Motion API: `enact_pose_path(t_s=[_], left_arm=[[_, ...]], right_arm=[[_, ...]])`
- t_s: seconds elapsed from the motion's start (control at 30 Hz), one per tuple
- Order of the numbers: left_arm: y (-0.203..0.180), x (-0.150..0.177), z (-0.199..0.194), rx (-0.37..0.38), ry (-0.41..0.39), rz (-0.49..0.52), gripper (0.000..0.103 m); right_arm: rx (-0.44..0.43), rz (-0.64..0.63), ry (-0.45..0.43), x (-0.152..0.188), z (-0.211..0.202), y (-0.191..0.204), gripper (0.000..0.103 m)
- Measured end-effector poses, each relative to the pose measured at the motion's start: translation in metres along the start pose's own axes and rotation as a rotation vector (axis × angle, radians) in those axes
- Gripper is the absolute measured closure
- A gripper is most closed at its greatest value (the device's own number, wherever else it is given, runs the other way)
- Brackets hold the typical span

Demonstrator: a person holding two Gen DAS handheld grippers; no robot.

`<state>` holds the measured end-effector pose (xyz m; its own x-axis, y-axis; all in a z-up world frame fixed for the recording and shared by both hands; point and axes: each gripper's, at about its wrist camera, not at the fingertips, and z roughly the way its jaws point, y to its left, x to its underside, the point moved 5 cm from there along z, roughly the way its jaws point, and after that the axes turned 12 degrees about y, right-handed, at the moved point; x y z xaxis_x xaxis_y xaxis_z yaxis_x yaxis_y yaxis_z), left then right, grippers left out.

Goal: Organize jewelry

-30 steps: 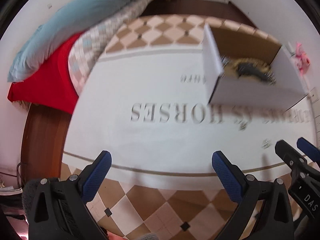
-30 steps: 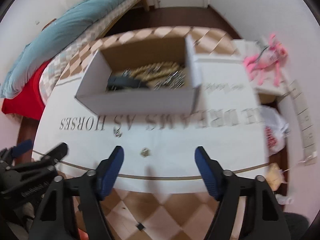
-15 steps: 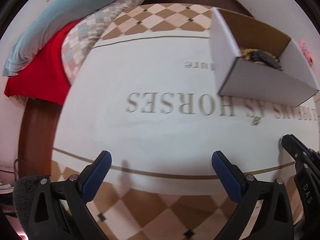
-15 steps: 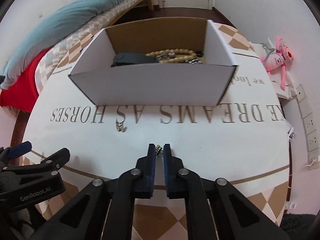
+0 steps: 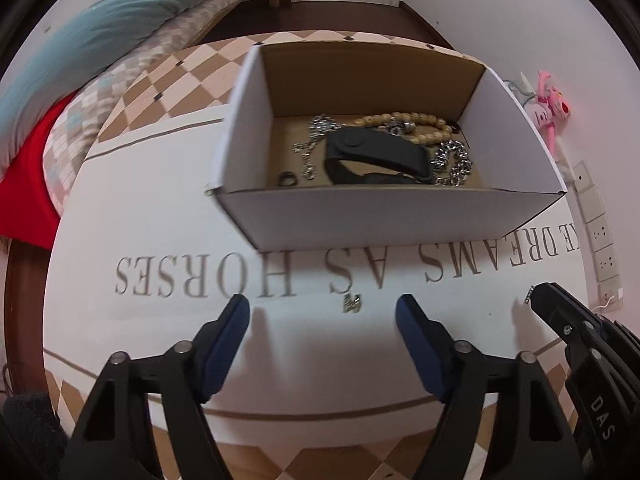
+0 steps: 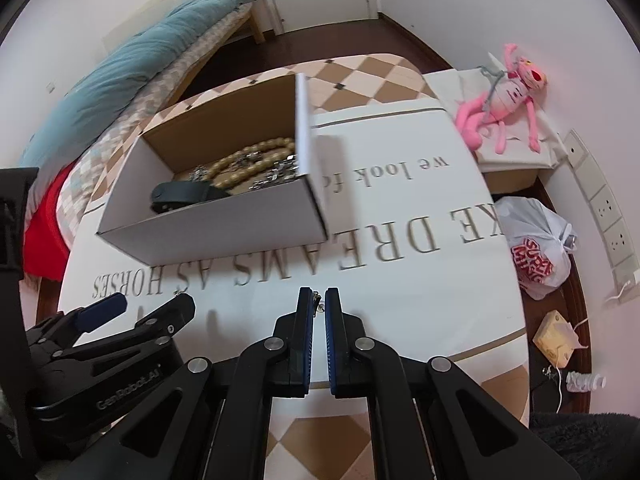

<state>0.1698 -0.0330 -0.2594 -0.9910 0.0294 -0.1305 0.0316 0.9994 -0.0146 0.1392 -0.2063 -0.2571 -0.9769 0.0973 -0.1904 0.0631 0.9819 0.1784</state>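
Observation:
An open white cardboard box [image 5: 400,216] [image 6: 224,232] stands on the lettered white table cloth. It holds a tan bead strand [image 5: 404,120], silver chains [image 5: 454,162], a black strap [image 5: 376,156] and a small ring [image 5: 287,179]. A small metal piece [image 5: 352,303] lies on the cloth between my open left gripper's [image 5: 322,320] fingers, a little ahead. My right gripper [image 6: 319,308] is shut on a small silver jewelry piece [image 6: 318,300], lifted above the cloth; it also shows at the right of the left wrist view [image 5: 536,298].
A bed with a teal duvet [image 5: 108,36] and red sheet [image 5: 24,184] lies to the left. A pink plush toy [image 6: 504,96] sits at the far right, a plastic bag [image 6: 536,248] below it. The wall has sockets [image 5: 600,236].
My right gripper closed on the small silver piece and lifted it, swinging right. My left gripper moved right and nearer the box, so the other metal piece now lies between its fingers.

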Motion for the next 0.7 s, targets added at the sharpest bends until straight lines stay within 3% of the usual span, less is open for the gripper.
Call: enact_pose_path(t_s=[0.13, 0.27, 0.33, 0.57, 0.7], left_arm=[[-0.007, -0.004, 0.006, 0.007, 0.015, 0.009, 0.065], [-0.009, -0.004, 0.006, 0.008, 0.006, 0.017, 0.081], [-0.009, -0.004, 0.006, 0.017, 0.0, 0.02, 0.096], [-0.007, 0.006, -0.001, 0.049, -0.002, 0.021, 0.097], [-0.005, 0.01, -0.032, 0.102, -0.022, 0.017, 0.097]], right_arm=[[0.0, 0.013, -0.004, -0.002, 0.001, -0.006, 0.097], [-0.003, 0.027, -0.008, -0.003, 0.001, -0.01, 0.097], [-0.007, 0.031, -0.009, -0.003, 0.0, -0.011, 0.097], [-0.026, 0.033, -0.027, -0.006, -0.011, -0.006, 0.097], [-0.064, 0.029, -0.048, -0.012, -0.029, 0.001, 0.097]])
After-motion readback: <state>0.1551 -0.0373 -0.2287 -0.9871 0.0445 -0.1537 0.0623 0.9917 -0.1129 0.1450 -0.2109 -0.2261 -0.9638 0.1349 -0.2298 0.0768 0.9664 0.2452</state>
